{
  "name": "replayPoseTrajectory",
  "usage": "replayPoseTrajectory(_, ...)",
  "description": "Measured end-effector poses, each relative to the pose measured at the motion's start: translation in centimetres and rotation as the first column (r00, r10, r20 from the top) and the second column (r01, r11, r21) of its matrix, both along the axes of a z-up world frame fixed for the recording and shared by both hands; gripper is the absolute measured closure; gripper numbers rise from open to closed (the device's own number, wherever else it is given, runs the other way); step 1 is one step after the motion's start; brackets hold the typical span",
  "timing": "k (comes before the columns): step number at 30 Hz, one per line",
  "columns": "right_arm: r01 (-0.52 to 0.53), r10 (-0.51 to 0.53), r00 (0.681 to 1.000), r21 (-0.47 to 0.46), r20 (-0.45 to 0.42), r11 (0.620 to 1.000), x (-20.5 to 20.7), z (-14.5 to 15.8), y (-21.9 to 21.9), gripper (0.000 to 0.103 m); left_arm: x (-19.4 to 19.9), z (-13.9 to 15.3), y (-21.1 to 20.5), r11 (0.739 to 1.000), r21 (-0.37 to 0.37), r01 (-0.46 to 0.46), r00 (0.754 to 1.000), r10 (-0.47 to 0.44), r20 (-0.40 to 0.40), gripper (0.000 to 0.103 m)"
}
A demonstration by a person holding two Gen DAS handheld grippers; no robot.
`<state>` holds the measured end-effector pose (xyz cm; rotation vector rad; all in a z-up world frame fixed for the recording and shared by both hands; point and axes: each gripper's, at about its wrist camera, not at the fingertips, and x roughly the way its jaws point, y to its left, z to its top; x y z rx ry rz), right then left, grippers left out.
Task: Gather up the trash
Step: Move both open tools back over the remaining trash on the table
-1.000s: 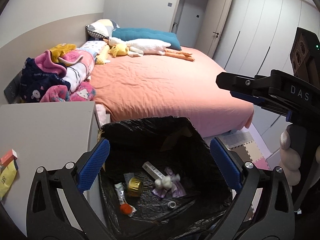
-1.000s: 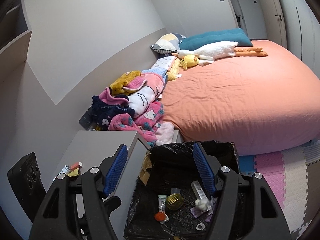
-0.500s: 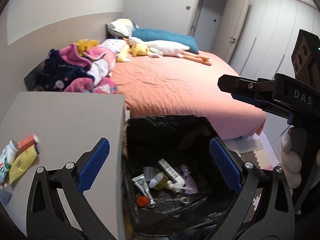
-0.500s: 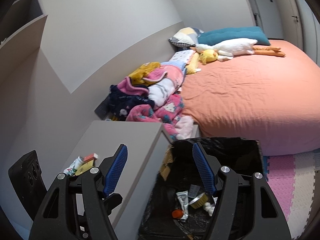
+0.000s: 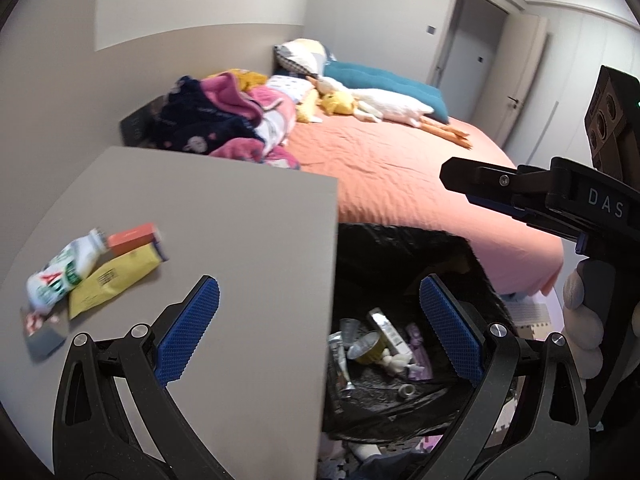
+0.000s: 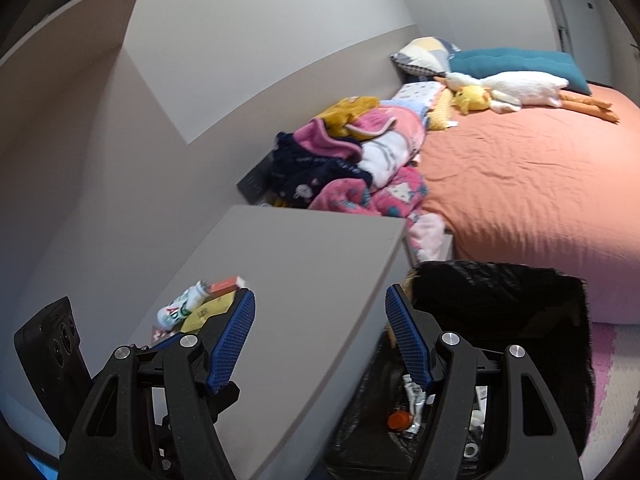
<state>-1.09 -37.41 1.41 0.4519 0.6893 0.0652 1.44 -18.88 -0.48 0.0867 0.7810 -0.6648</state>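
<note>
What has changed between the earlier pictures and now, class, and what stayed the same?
Both views swung left, off the bin and over the grey tabletop, bringing the bottle, orange box and yellow packet into view. Nothing was grasped or released. The left hand-held gripper and right hand-held gripper stay open and empty; the trash lies unmoved.

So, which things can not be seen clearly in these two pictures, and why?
- White bottle: its label is motion-blurred in the left wrist view; small in the right wrist view.
- Yellow packet: print unreadable from blur; the right gripper finger partly covers it in the right wrist view.
- Trash bin contents: partly hidden by gripper fingers in both views.
- Small packet near the table edge: too blurred to identify.
</note>
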Motion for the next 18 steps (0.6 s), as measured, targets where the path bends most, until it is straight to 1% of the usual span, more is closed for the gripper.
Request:
replayPoseTrajectory(8, -0.079, 0.079, 0.997, 0.002, -0.010, 0.997, 1.9, -0.5, 3.9, 0.034, 0.3, -0.3, 4.4, 0.996, 0.008, -0.092, 0.996, 0.092, 0.005, 0.006)
replayPoseTrajectory(18, -0.164, 0.164, 0.986, 0.013, -0.030, 0.986, 4.1, -1.5, 8.1, 0.034, 0.7, -1.0, 9.1, 0.981, 0.016, -0.195, 0.981, 0.195, 0.000, 0.006)
